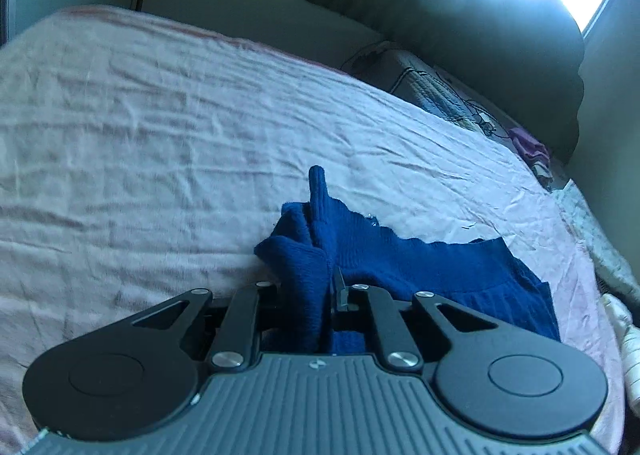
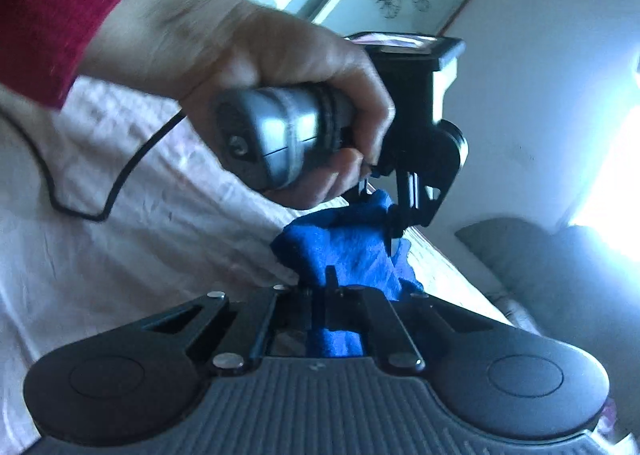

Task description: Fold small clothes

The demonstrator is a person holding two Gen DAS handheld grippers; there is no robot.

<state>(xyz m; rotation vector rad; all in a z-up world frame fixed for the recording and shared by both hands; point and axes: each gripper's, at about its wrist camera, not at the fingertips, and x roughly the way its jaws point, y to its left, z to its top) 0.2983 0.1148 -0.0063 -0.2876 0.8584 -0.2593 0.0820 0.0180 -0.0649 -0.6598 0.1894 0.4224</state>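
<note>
A small dark blue knit garment (image 1: 400, 267) lies partly on the pale pink bedsheet (image 1: 160, 135). My left gripper (image 1: 320, 295) is shut on a bunched edge of it, and cloth sticks up between the fingers. In the right wrist view my right gripper (image 2: 332, 295) is shut on another part of the blue garment (image 2: 344, 251). The left gripper (image 2: 396, 211), held by a hand, is just ahead of it and pinches the same cloth. The two grippers are close together, above the bed.
The bed has a wrinkled pink sheet (image 2: 100, 255). A dark pillow (image 1: 500, 47) and a patterned quilt (image 1: 432, 91) lie at its far side by a bright window. A black cable (image 2: 120, 183) hangs from the left gripper's handle. A wall (image 2: 520, 75) is behind.
</note>
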